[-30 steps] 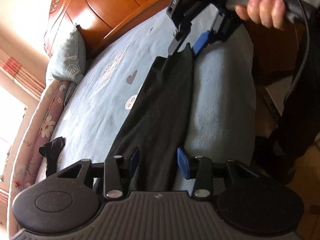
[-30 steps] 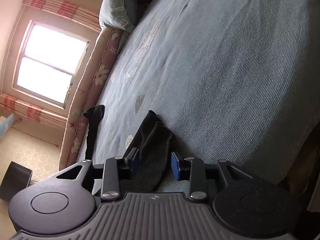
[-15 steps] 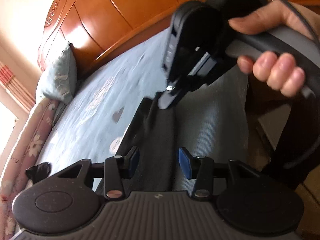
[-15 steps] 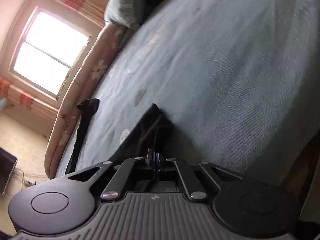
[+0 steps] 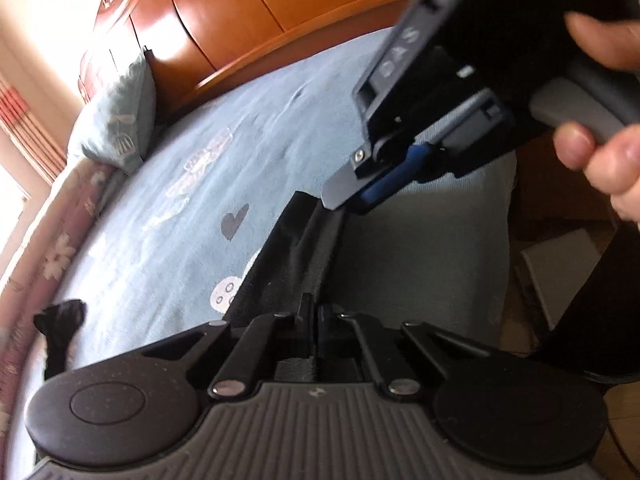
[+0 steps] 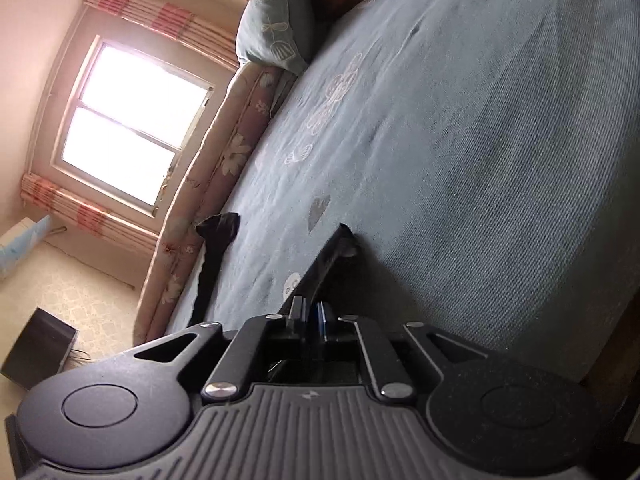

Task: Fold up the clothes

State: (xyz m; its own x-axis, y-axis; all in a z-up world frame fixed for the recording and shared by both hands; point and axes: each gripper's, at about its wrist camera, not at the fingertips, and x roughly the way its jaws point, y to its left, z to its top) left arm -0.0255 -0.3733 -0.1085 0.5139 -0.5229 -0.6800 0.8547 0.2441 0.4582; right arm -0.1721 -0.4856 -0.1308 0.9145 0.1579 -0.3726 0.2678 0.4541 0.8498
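Left hand-held gripper: jaws clenched on the near end of the black garment; cloth sits pinched between the pads and runs straight ahead of the fingers, up and away over the bed.

Right hand-held gripper: pads nearly together with the same dark cloth between them, so grasping it, and the jaws are opening slightly. In the left wrist view it sits ahead of the left one at the far end of the garment, tips at the cloth's far edge. Whether they pinch it there is hard to tell from that angle. A hand wraps its handle, upper right of the left gripper.

The garment is stretched as a narrow folded strip between the two grippers, partly raised off the blue bedcover. From the right wrist view the strip rises ahead of the fingers to a corner just beyond the tips.

Second dark piece of clothing: lies at the bed's edge, ahead and left of the right gripper, draped over the floral side. Well apart from the held garment.

Pillow far ahead-left of the right gripper, against the wooden headboard. Window beyond the bed, far left. Dark box on the floor, left of the right gripper.
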